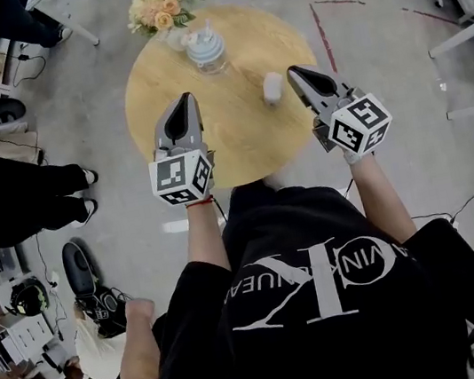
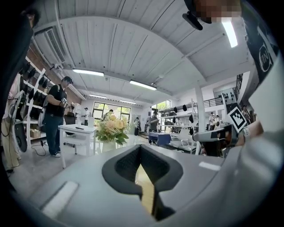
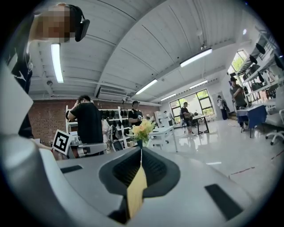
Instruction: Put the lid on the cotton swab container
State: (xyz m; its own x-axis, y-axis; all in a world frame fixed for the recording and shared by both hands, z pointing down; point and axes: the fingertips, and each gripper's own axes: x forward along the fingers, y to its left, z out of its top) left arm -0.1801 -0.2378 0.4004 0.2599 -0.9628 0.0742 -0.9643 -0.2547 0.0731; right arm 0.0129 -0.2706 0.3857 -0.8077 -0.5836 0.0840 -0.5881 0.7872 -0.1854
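black "ck" shirt [image 1: 276, 366]; container [image 1: 206, 50] on table [image 1: 241, 134].

**Round table** [image 1: 249, 151]: pale honey wood with a fine grain.
- **Cotton swab container** [image 1: 206, 50], near the table's far edge: clear, showing pale blue and white.
- **Small piece** [image 1: 273, 87], right of the table's centre: white.
- **Bouquet** [image 1: 156, 4], at the far rim: yellow, peach and cream blooms with green leaves.
- **Left gripper** [image 1: 183, 99] and **right gripper** [image 1: 295, 71], over the near edge: grey shells and black jaw linings. Each carries a cube of black-and-white square markers.
- **Floor** [image 1: 400, 85], around the table: grey, with thin red lines to the table's right.
- **Shirt** [image 1: 328, 304], below the near edge: black with white lettering.
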